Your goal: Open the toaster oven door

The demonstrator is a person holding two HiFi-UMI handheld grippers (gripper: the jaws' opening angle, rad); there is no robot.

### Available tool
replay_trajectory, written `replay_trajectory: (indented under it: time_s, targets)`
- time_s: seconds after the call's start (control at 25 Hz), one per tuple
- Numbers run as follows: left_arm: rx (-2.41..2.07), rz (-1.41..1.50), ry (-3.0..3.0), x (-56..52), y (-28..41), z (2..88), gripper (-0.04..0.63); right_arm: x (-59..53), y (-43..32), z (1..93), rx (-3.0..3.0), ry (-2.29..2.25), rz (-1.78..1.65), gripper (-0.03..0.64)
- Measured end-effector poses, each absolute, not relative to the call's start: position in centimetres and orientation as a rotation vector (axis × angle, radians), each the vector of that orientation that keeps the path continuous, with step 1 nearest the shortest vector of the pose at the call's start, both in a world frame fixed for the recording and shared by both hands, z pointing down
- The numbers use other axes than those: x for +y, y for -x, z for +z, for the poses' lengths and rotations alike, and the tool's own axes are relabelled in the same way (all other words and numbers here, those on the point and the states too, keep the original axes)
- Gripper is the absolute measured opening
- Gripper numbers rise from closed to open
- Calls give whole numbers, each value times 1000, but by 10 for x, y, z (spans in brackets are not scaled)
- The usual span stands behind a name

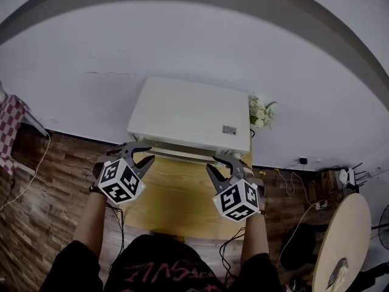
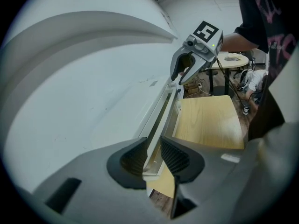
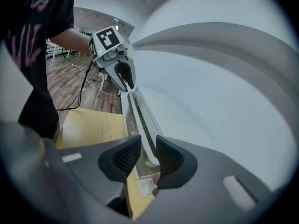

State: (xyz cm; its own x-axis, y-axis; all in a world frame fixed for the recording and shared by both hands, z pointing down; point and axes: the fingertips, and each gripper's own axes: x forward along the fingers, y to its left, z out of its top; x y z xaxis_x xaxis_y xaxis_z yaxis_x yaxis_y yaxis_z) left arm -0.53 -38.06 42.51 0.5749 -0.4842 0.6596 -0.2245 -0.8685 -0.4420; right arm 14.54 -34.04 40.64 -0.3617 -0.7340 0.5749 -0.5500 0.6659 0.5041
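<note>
**Task status.** The toaster oven (image 1: 182,111) sits at the back of a small wooden table (image 1: 176,205), against a white wall. Its door (image 3: 131,124) stands upright at the oven front and has not swung down. From these angles it cannot be told whether it is already cracked open at the top.

The grasp appears complete:
- The left gripper (image 2: 153,154) is closed on the left end of the door handle (image 1: 182,154), with the bar between its ribbed pads.
- The right gripper (image 3: 148,155) is clamped on the right end in the same way.

The remaining work is judged to be the whole swing: drawing the handle out and down until the door lies open.

**Item count.**
- Toaster oven: one
- Door: one
- Handle: one
- Grippers: two, each with one marker cube
- Wooden table: one
- Flower bunch (image 1: 260,113), beside the oven: one
- Round table (image 1: 346,242), well apart at the right: one
</note>
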Motion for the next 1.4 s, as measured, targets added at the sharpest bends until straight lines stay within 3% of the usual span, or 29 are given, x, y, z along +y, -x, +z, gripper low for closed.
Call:
replay_trajectory:
  time_s: [1.4]
  targets:
    - [270, -1444, 2446, -403, -4, 469, 106, -366, -146, 451, -2040, -766, -138, 112]
